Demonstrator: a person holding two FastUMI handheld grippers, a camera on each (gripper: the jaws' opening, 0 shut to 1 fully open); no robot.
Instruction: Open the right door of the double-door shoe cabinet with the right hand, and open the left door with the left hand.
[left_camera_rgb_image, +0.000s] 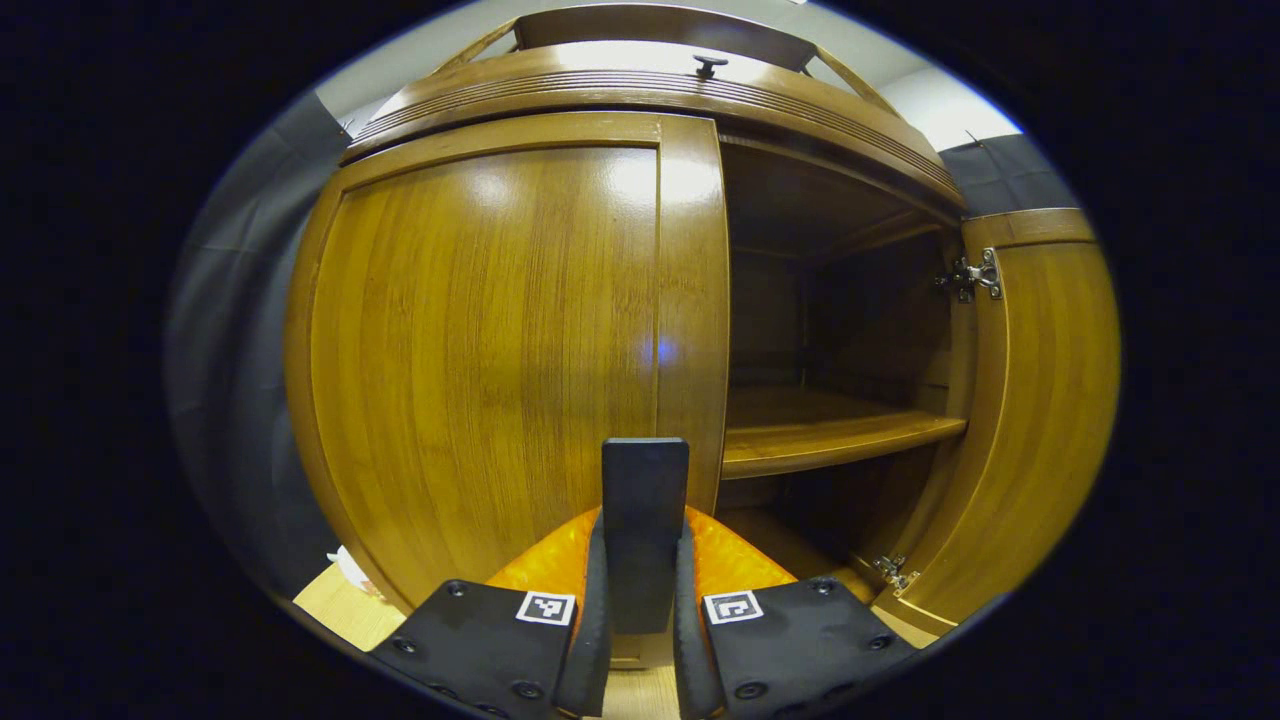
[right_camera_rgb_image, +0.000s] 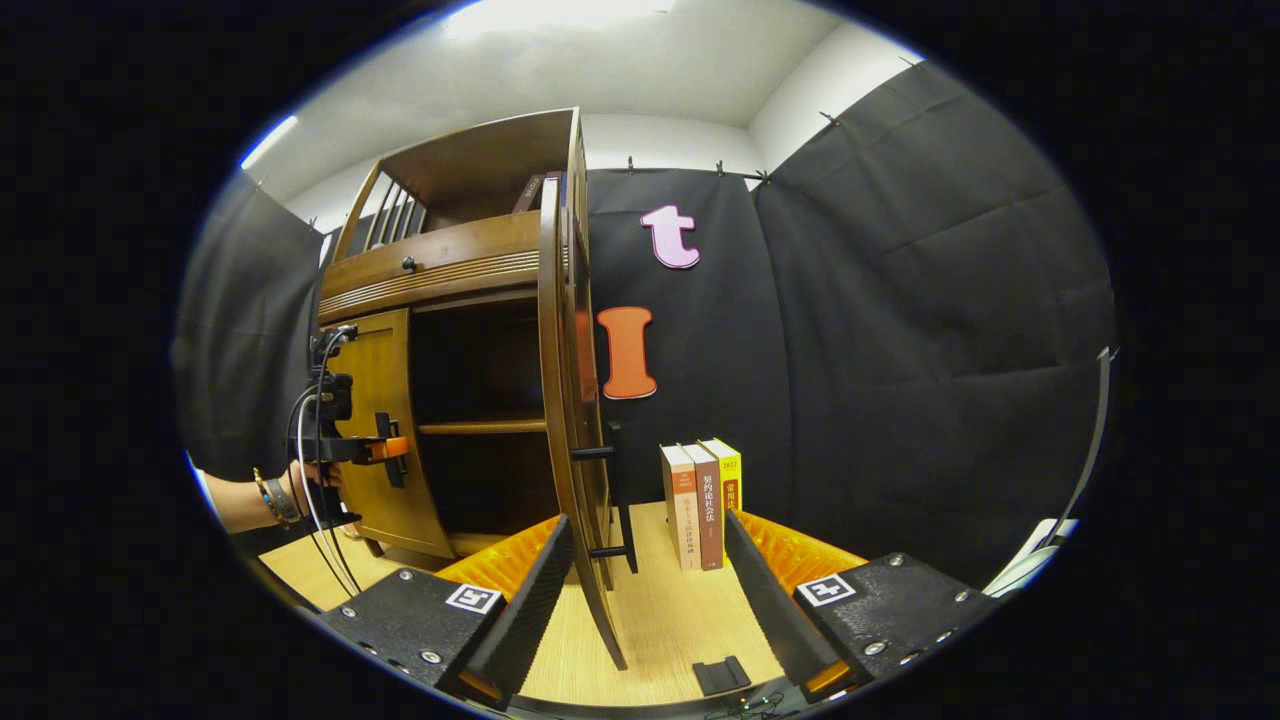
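Observation:
The wooden shoe cabinet (left_camera_rgb_image: 640, 90) fills the left gripper view. Its left door (left_camera_rgb_image: 480, 350) stands closed, and the door's dark vertical handle (left_camera_rgb_image: 645, 500) sits between my left gripper's (left_camera_rgb_image: 645, 590) fingers, which press on both its sides. The right door (left_camera_rgb_image: 1040, 400) is swung wide open, showing a shelf (left_camera_rgb_image: 830, 430) inside. In the right gripper view that open right door (right_camera_rgb_image: 562, 380) is seen edge-on, its handle (right_camera_rgb_image: 622, 500) just ahead of my right gripper (right_camera_rgb_image: 650, 600), which is open and touches nothing. Farther off, a hand holds the left gripper (right_camera_rgb_image: 375, 450) at the left door (right_camera_rgb_image: 385, 400).
Three upright books (right_camera_rgb_image: 705, 500) stand on the wooden table (right_camera_rgb_image: 670, 610) to the right of the open door. A small black piece (right_camera_rgb_image: 722, 675) lies near the table's front edge. A drawer knob (left_camera_rgb_image: 708, 65) sits above the doors. Black cloth walls surround the booth.

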